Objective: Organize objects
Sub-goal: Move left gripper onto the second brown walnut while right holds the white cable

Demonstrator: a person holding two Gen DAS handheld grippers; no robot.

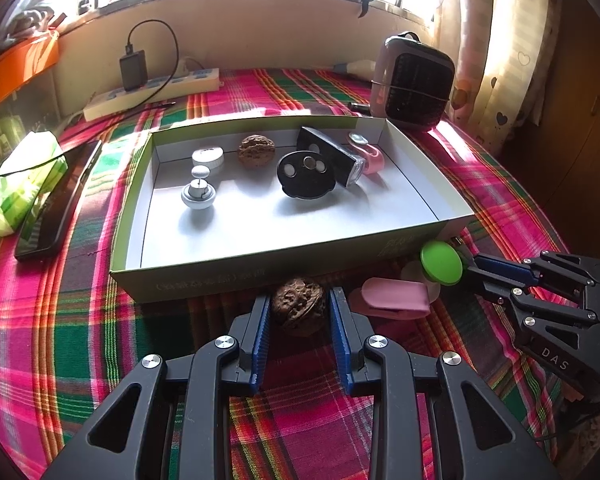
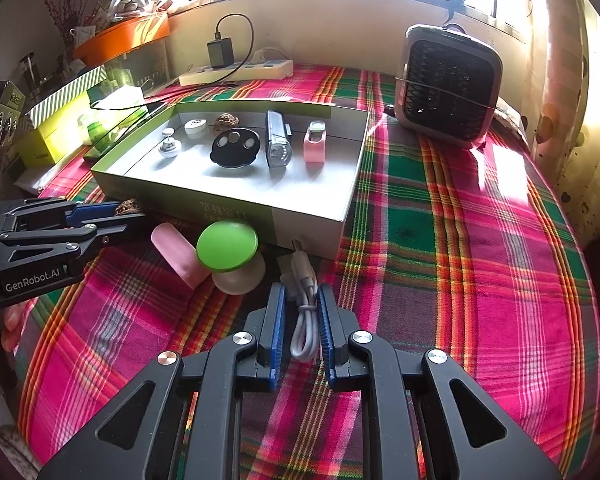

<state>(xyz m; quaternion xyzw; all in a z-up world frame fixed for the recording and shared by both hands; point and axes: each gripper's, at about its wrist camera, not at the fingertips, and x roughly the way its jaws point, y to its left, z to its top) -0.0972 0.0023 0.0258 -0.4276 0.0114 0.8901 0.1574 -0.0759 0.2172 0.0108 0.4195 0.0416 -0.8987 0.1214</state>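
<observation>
Left wrist view: the left tool (image 1: 299,312) is sitting low over the plaid table (image 1: 80,320), its blue pads clenched on a brown walnut (image 1: 298,310) just in front of the near wall of the open cardboard box (image 1: 204,272). Inside the box are lying a second walnut (image 1: 256,150), a white round tin (image 1: 207,159), a small silver stand (image 1: 198,194), a black disc with round insets (image 1: 306,175), a black bike light (image 1: 332,156) and a pink clip (image 1: 368,154). Right of the held walnut, a pink case (image 1: 394,298) and a green-topped round object (image 1: 441,262) are crowding the box's near right corner. The right tool (image 1: 470,264) is reaching in just beyond them. Behind the box a small heater (image 1: 414,82) and a power strip (image 1: 152,94) are standing; left of the box, a dark phone (image 1: 56,208) and a tissue pack (image 1: 24,180).

Right wrist view: the right tool (image 2: 302,300) is grasping a coiled white cable (image 2: 304,304), pads pressed on both sides, right in front of the box (image 2: 308,216). The green-topped object (image 2: 227,245) and pink case (image 2: 180,254) are lying left of the cable, between it and the left tool (image 2: 128,212), which is closed on the walnut (image 2: 127,206) against the box front. Fingertips (image 2: 12,324) are showing under the left tool's body.
</observation>
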